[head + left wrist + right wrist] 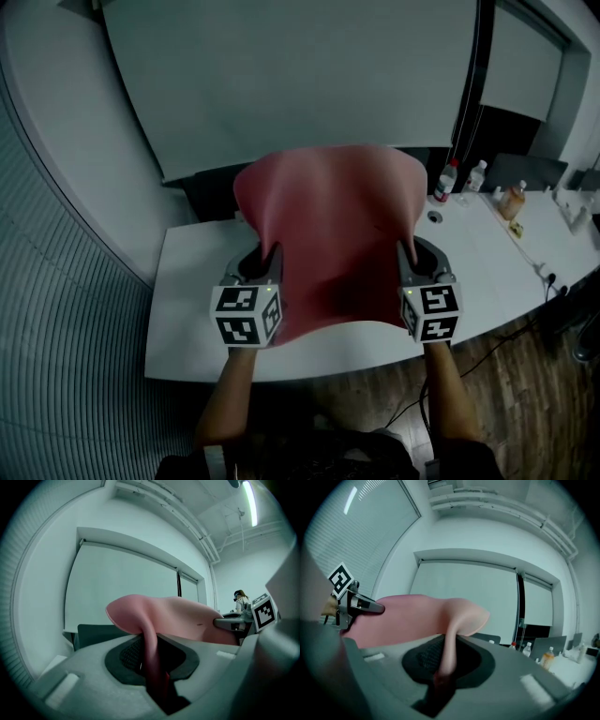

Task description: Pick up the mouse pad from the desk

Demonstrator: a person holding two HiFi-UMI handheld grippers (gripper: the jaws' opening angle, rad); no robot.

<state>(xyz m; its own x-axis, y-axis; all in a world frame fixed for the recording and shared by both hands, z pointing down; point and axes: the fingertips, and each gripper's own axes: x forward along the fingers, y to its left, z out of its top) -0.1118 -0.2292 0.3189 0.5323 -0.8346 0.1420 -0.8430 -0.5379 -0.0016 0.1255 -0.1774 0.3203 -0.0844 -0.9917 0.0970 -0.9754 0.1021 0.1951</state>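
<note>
A pink mouse pad [333,234] hangs in the air above the white desk [187,309], stretched between both grippers. My left gripper [272,255] is shut on its left edge, and my right gripper [405,253] is shut on its right edge. In the left gripper view the pad [178,616] runs as a thin pink sheet down between the jaws, and the right gripper [234,623] shows at the far side of it. The right gripper view has the pad [412,616] pinched the same way, with the left gripper [361,605] beyond it. The pad hides the desk's middle.
Bottles [448,180] and small items [511,202] stand at the desk's right end. A dark chair back [211,192] sits behind the desk under a large white screen [300,75]. A cable [539,272] hangs over the right edge. A person [240,601] stands far off.
</note>
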